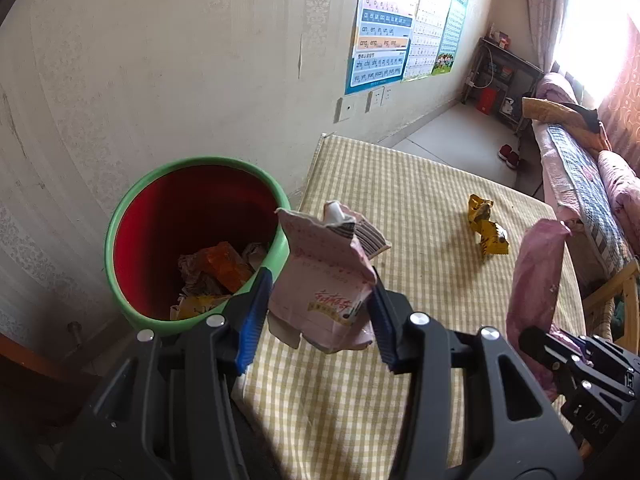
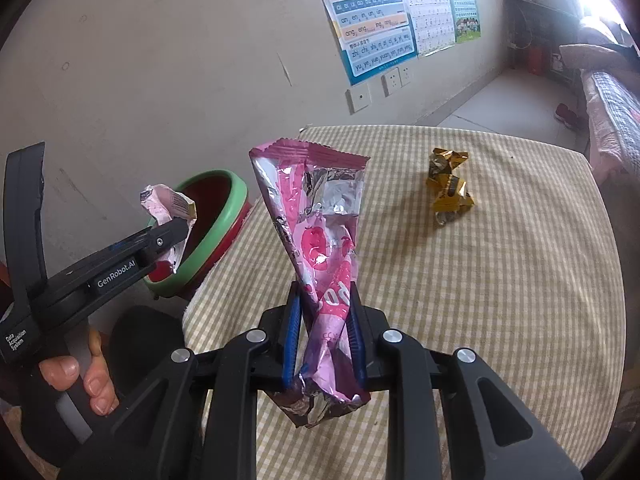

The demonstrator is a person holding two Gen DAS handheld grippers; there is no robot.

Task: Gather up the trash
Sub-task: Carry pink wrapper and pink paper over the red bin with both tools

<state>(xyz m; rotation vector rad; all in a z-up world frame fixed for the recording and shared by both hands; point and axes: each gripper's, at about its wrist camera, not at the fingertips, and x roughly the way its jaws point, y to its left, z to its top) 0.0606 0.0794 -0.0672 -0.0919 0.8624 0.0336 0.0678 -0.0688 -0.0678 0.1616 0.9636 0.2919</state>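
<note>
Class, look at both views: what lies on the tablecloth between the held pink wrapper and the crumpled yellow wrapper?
Nothing: in the right wrist view only bare checked tablecloth lies between the pink wrapper and the yellow wrapper.

A: What's your work surface?
B: Your table, covered in a yellow-and-white checked cloth.
A: What lies on it?
B: A crumpled yellow wrapper, alone toward the far side.

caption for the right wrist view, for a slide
Right tool grips pink wrapper above checked table; yellow wrapper remains.
</note>
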